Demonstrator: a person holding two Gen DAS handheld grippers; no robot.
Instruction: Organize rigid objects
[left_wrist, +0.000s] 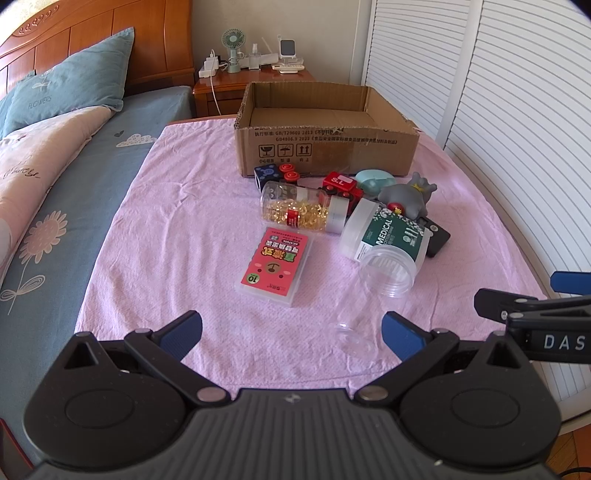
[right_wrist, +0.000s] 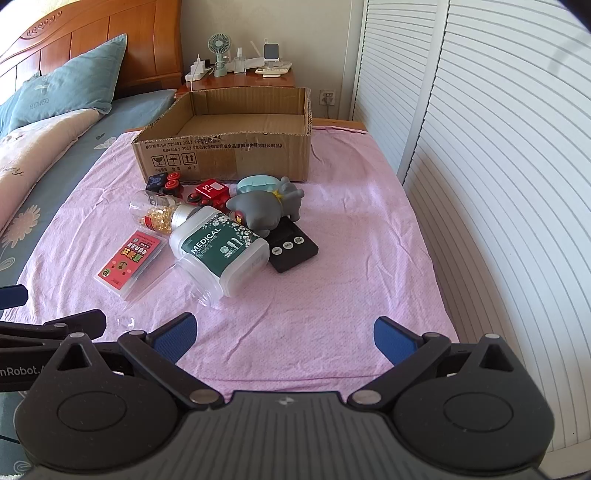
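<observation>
An open cardboard box (left_wrist: 325, 155) (right_wrist: 225, 155) stands at the far side of the pink cloth. In front of it lie a capsule bottle (left_wrist: 295, 210) (right_wrist: 155, 212), a red card case (left_wrist: 275, 266) (right_wrist: 129, 258), a green-labelled swab jar (left_wrist: 388, 238) (right_wrist: 218, 245), a clear jar (left_wrist: 373, 291), a red toy train (left_wrist: 341, 186) (right_wrist: 210, 192), a grey animal toy (left_wrist: 408, 195) (right_wrist: 266, 210) and a black timer (right_wrist: 291, 245). My left gripper (left_wrist: 291, 332) and right gripper (right_wrist: 284, 334) are open and empty, near the cloth's front edge.
A bed with pillows (left_wrist: 66, 85) lies to the left. A nightstand (left_wrist: 255, 77) with a fan and chargers stands behind the box. White louvred doors (right_wrist: 498, 147) run along the right. A teal case (left_wrist: 375, 179) and a dark cube (left_wrist: 266, 173) lie by the box.
</observation>
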